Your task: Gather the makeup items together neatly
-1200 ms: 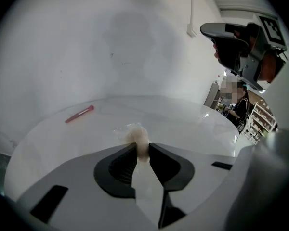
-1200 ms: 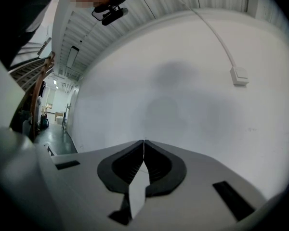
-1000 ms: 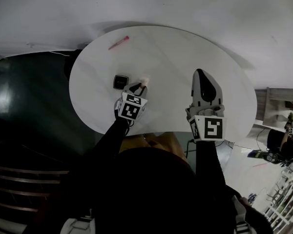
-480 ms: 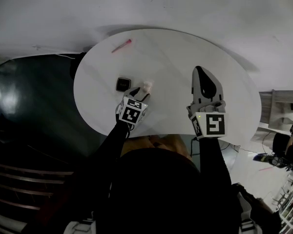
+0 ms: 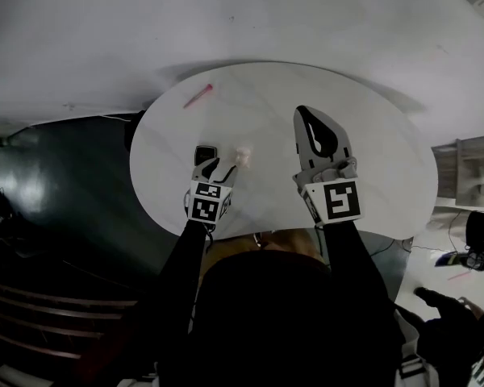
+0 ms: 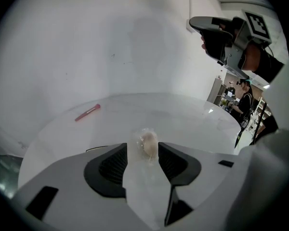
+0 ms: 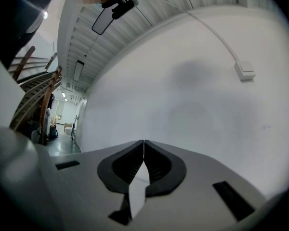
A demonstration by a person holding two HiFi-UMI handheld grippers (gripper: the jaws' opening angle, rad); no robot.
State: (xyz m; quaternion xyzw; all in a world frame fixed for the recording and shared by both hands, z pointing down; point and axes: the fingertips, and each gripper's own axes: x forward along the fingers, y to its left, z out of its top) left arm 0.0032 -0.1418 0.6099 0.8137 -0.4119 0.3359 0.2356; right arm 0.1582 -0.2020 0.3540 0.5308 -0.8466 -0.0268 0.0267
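On the white oval table (image 5: 371, 160) lie a pale sponge in clear wrap (image 5: 243, 153), a black compact (image 5: 205, 153) just left of it, and a pink stick (image 5: 198, 96) at the far left rim. My left gripper (image 5: 215, 168) stands open near the table's front edge. The sponge (image 6: 148, 144) rests on the table (image 6: 192, 117) just past its tips (image 6: 142, 151), and neither pad presses it. The pink stick (image 6: 87, 112) lies well beyond. My right gripper (image 5: 301, 111) hovers shut and empty over the table's middle, pointed at the white wall (image 7: 143, 141).
A white wall (image 5: 250, 22) runs close behind the table. Dark floor (image 5: 56, 184) lies to the left. The table's near edge is at my body. In the left gripper view the right gripper (image 6: 207, 28) hangs high at the right, with a person (image 6: 242, 100) far off.
My left gripper has opened, left the sponge on the table beside the compact, and drawn back toward me. My right gripper has drifted a little left and farther over the table.
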